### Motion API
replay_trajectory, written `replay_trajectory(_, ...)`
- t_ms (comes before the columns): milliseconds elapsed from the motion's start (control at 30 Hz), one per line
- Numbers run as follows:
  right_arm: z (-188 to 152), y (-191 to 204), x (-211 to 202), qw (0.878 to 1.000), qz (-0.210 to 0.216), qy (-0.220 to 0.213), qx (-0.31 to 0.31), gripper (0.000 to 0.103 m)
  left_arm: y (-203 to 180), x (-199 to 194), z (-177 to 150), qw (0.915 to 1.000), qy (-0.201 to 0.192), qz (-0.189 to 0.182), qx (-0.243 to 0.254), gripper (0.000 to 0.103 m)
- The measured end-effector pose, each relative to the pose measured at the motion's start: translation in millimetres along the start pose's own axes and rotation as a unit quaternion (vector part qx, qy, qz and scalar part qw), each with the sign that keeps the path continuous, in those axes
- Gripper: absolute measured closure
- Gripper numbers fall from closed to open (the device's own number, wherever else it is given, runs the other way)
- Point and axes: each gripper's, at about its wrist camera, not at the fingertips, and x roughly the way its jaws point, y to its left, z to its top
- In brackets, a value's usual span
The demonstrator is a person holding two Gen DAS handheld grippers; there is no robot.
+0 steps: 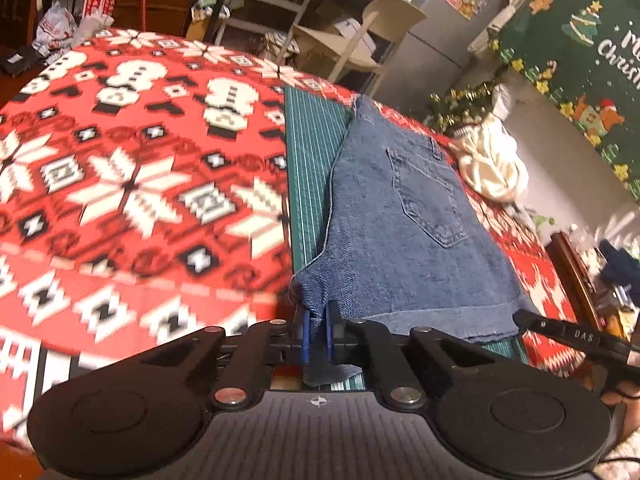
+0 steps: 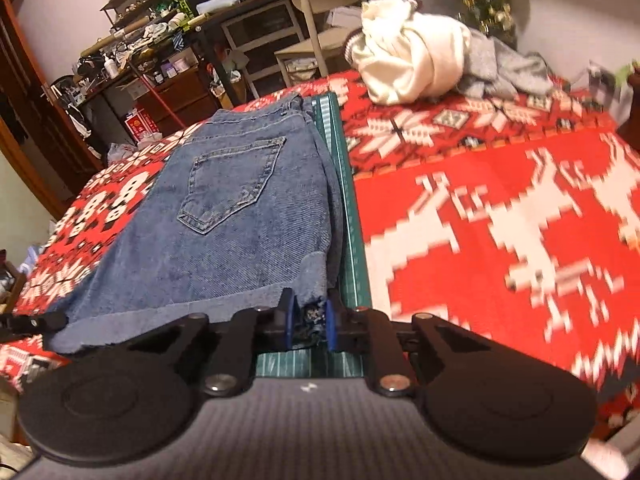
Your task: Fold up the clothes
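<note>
Blue denim shorts [image 1: 400,216] lie folded, back pocket up, on a green cutting mat [image 1: 312,168] over a red patterned blanket. My left gripper [image 1: 318,332] is shut on the near left hem corner, with denim pinched between its blue pads. In the right wrist view the shorts [image 2: 240,208] run away from me along the mat [image 2: 340,160]. My right gripper [image 2: 309,326] is shut on the frayed near right hem corner. A black finger of the other gripper shows at each view's edge.
A crumpled white garment [image 2: 404,56] and a grey one [image 2: 500,68] lie at the far end of the blanket [image 2: 500,220]. A beige chair [image 2: 320,8] and cluttered shelves stand behind. A green Christmas banner [image 1: 580,40] hangs at the right.
</note>
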Motion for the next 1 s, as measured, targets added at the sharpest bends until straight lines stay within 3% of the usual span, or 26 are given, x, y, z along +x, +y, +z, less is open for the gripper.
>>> replay_trajectory(200, -24, -5, -35, 1.0, 0.0, 0.006, 0.011, 0.086, -4, -22, -36, 0.9996, 0.025, -0.009, -0.007, 0.094)
replay_trajectory(333, -32, -9, -56, 1.0, -0.01, -0.02, 0.011, 0.082, -2, -34, -43, 0.9999, -0.004, 0.013, -0.001, 0.084)
replay_trajectory(500, -20, -2, -77, 0.998, -0.025, -0.049, -0.017, 0.082, -3, -56, -23, 0.9978, -0.06, 0.028, 0.008, 0.085)
replay_trajectory(567, -15, 7, -81, 0.998, -0.021, -0.058, -0.031, 0.081, -10, -54, -12, 0.9975, -0.069, 0.008, 0.014, 0.085)
replay_trajectory(700, -14, 30, -62, 0.997, 0.0, -0.041, -0.058, 0.081, -34, -26, -1, 0.9971, -0.051, -0.051, 0.026, 0.085)
replay_trajectory(800, -15, 44, -42, 0.997, 0.004, -0.024, -0.073, 0.081, -46, 5, -2, 0.9977, -0.02, -0.057, 0.031, 0.088)
replay_trajectory(1000, -22, 54, -11, 0.995, -0.015, -0.027, -0.095, 0.077, -44, 33, -18, 0.9983, -0.008, -0.021, 0.054, 0.088)
